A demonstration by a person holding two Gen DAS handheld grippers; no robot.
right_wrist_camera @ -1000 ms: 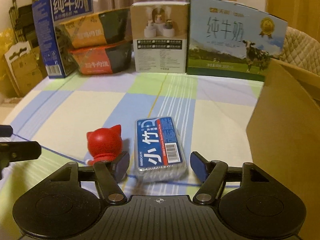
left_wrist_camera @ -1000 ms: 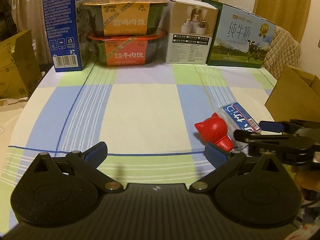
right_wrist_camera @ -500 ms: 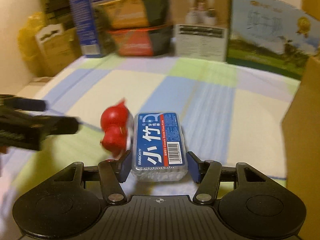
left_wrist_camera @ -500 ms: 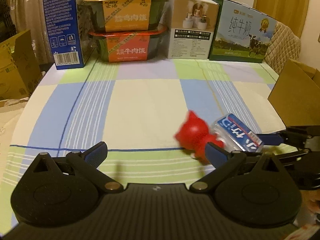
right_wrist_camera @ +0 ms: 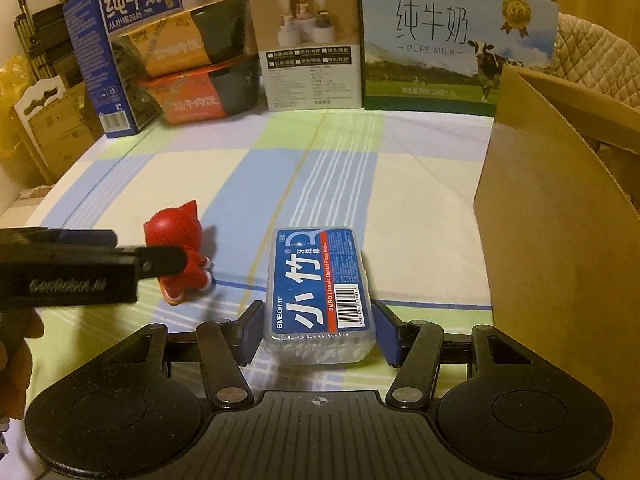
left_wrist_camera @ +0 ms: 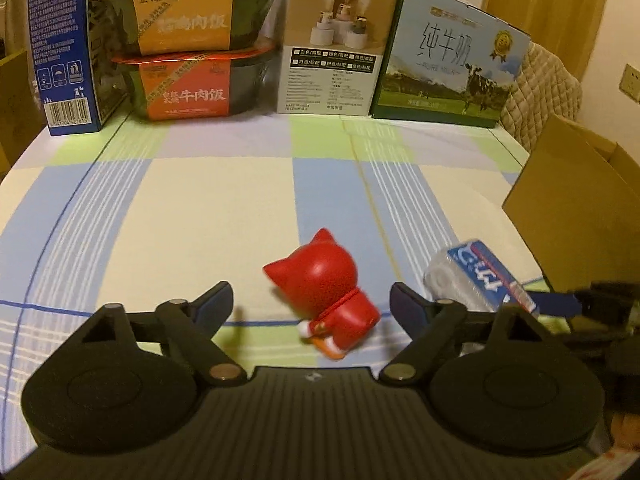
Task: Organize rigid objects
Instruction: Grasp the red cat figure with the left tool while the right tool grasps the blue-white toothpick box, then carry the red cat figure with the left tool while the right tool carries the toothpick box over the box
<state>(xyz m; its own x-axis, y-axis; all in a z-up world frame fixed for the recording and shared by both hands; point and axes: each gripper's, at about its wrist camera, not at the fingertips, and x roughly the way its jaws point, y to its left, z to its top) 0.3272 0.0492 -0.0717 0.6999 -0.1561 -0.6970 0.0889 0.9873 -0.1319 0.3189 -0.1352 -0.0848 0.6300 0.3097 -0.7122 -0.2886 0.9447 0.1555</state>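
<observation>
Right wrist view gives me the clearest print: the dental floss pick box (right_wrist_camera: 319,294) reads "BMBO Classic Dental Floss Picks" in white on its blue-and-red label, with large Chinese characters and a barcode. My right gripper (right_wrist_camera: 319,330) has both blue pads pressed against the box's clear plastic sides, gripping it, just above the checked tablecloth (right_wrist_camera: 420,184). At the back I read "PURE MILK" on the cow-printed milk carton (right_wrist_camera: 456,40); a blue milk carton (right_wrist_camera: 120,52) stands at far left. Only this view shows my left gripper from the side, crossing in front of the red cat figurine (right_wrist_camera: 179,254).

In the left wrist view I see the figurine (left_wrist_camera: 326,292) from behind: glossy red, pointed ears, orange feet, tilted, lying between the fingers of my left gripper (left_wrist_camera: 311,304). Its jaws are closing, but the pads are not yet touching the toy. Here "HONGLU" shows on the stacked meal bowls (left_wrist_camera: 188,44). The cardboard box (left_wrist_camera: 576,216) stands at right.
</observation>
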